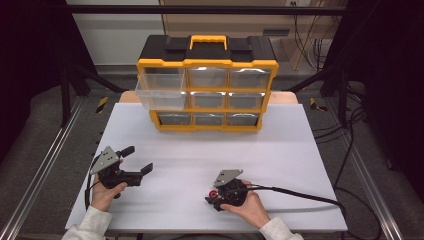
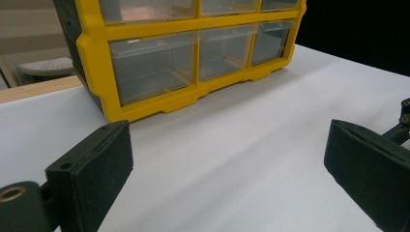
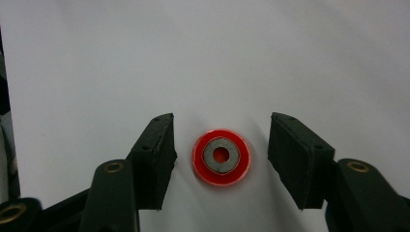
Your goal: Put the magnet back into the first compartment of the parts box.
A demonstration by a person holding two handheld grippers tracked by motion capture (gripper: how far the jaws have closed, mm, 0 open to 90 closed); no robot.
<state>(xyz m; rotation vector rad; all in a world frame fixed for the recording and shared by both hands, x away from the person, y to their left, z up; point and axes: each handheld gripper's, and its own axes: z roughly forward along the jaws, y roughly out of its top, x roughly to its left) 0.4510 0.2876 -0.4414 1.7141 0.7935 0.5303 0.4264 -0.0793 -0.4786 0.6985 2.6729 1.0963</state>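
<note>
The red ring (image 3: 221,156) lies flat on the white desk (image 1: 200,150) squarely between the right gripper (image 3: 221,159)'s jaws, which stand apart just clear of it, while the left gripper (image 1: 137,161), jaws wide, holds nothing well to the left.

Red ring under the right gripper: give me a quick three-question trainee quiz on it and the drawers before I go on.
1. True or false: the right gripper already presses its pads on the red ring.
2. Which drawer of the yellow organizer stands pulled out? A) top left B) middle C) bottom right
3. What lies between the left gripper jaws?

Key:
1. False; the ring lies flat on the white table with gaps to both pads.
2. A, the top left drawer.
3. Nothing but bare table; the jaws stand wide apart.
</note>
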